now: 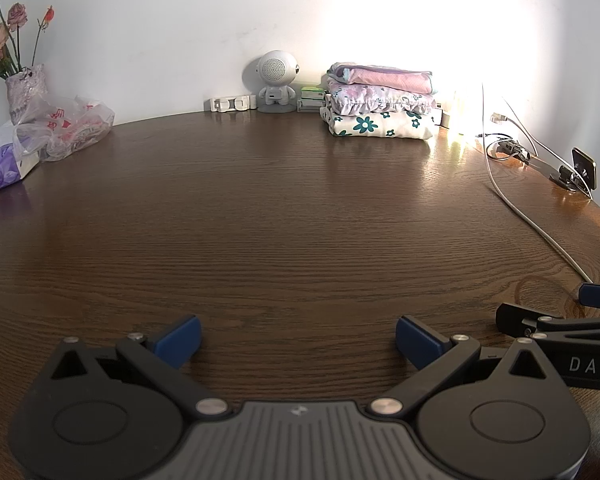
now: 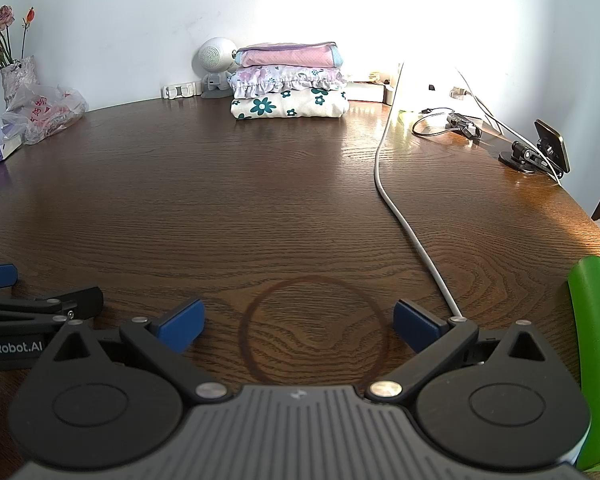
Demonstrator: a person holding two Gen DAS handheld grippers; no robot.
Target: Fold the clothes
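Note:
A stack of three folded clothes (image 1: 380, 104) (image 2: 290, 86) sits at the back of the wooden table (image 1: 260, 208) against the wall: a pink piece on top, a lilac flowered one in the middle, a white one with teal flowers below. My left gripper (image 1: 298, 340) is open low over the table's near edge, nothing between its blue pads. My right gripper (image 2: 298, 326) is open too, above a dark ring mark (image 2: 314, 330) in the wood. Each gripper shows at the edge of the other's view. A green cloth (image 2: 596, 344) lies at the near right.
A white robot-shaped speaker (image 1: 276, 80) and a white clip (image 1: 232, 103) stand by the wall. A vase of flowers (image 1: 24, 88), plastic bag (image 1: 72, 128) and tissue pack (image 1: 4, 168) crowd the left. A white cable (image 2: 404, 208), connectors and a phone stand (image 2: 540, 148) lie on the right.

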